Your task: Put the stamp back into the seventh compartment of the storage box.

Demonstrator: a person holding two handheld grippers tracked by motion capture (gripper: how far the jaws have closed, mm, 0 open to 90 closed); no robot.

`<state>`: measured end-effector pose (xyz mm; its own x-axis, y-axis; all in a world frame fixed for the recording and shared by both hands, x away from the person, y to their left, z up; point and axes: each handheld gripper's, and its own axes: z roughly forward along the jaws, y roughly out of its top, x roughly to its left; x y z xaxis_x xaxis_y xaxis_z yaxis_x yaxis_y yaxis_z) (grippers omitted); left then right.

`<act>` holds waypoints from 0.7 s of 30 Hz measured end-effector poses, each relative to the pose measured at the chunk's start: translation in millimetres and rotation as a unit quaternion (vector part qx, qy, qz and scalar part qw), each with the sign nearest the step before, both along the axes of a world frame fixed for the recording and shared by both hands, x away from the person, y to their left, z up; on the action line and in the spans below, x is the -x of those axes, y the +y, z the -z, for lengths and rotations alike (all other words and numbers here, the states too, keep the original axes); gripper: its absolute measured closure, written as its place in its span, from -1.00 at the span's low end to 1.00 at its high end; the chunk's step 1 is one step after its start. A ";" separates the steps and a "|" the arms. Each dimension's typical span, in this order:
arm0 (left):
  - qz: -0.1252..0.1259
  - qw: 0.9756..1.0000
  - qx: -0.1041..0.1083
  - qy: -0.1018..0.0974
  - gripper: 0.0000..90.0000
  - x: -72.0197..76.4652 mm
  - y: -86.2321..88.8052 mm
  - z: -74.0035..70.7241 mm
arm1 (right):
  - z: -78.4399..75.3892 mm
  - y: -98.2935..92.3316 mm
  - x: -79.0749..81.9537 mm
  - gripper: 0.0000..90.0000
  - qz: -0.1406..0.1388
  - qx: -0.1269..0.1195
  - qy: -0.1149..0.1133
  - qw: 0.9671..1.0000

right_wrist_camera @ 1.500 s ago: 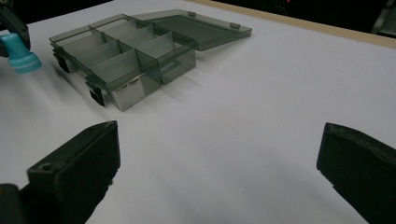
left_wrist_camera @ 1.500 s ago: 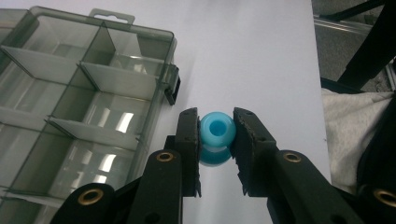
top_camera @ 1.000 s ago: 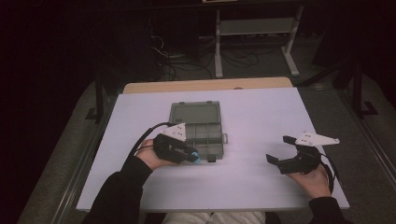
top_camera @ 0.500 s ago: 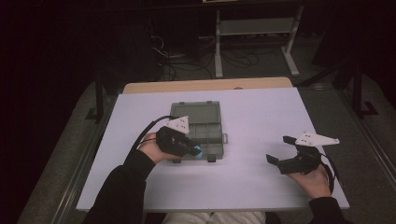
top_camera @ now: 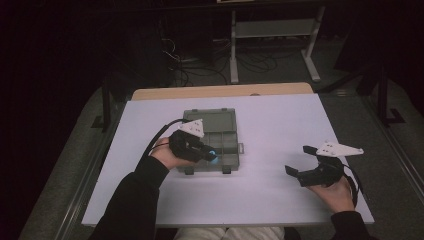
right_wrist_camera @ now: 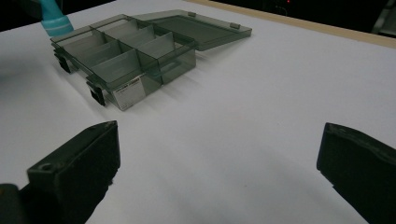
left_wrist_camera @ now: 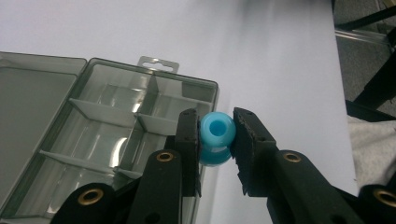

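My left gripper (left_wrist_camera: 215, 140) clamps a blue spool (left_wrist_camera: 215, 132) over the near edge of the compartment box (top_camera: 220, 145) (lid flat open, every divided cell bare). My right gripper (top_camera: 305, 161) rests wide open on the worktop (top_camera: 280, 120), well apart.

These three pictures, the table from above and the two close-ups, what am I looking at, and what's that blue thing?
A person sits at a white table holding a hand-operated two-jaw gripper in each hand. The high view looks down from above; each close-up comes from a camera riding on one gripper. On the table lies an open grey compartment box, its compartments looking empty. The left gripper pinches a small blue spool-shaped piece beside the box's edge. The right gripper hovers open over bare table, holding nothing.
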<state>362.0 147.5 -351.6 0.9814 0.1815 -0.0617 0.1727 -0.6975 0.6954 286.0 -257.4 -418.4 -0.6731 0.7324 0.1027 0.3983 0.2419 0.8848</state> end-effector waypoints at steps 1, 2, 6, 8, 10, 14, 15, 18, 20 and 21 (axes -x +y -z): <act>-0.003 1.000 0.000 0.000 0.61 -2.7 0.5 0.9 | 0.0 -0.2 0.0 -1.00 0.000 0.000 0.000 1.000; -0.005 1.000 0.001 0.001 0.61 -3.9 0.6 1.5 | 0.0 -0.3 0.0 -1.00 0.000 0.000 0.000 1.000; -0.013 1.000 0.003 0.002 0.61 -7.9 2.3 2.9 | 0.0 -0.3 0.0 -1.00 0.000 0.000 0.000 1.000; -0.015 1.000 0.001 0.000 0.61 -9.9 3.4 3.1 | 0.0 -0.4 -0.1 -1.00 0.000 0.000 0.000 1.000; -0.017 1.000 0.003 0.001 0.61 -10.5 3.9 3.3 | 0.1 -0.3 -0.2 -1.00 0.000 0.000 0.000 1.000; -0.024 1.000 0.010 -0.002 0.61 -14.0 5.5 3.8 | 0.3 -0.2 -0.4 -1.00 -0.001 0.000 0.001 1.000; -0.024 1.000 0.010 -0.002 0.61 -14.7 5.4 4.0 | 0.3 -0.2 -0.4 -1.00 -0.001 0.000 0.001 1.000; -0.026 1.000 0.009 -0.001 0.61 -15.4 3.5 5.2 | 0.3 -0.2 -0.4 -1.00 -0.001 0.000 0.001 1.000; -0.023 1.000 0.006 -0.005 0.61 -16.3 2.1 5.7 | 0.3 -0.3 -0.4 -1.00 0.000 0.000 0.001 1.000; -0.024 1.000 0.006 -0.005 0.61 -16.8 1.4 6.0 | 0.4 -0.3 -0.5 -1.00 0.000 0.000 0.001 1.000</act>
<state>378.8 148.8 -357.6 0.9724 0.2271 -0.0537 0.1979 -0.6806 0.7054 286.5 -257.8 -418.8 -0.6734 0.7320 0.1037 0.3992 0.2419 0.8844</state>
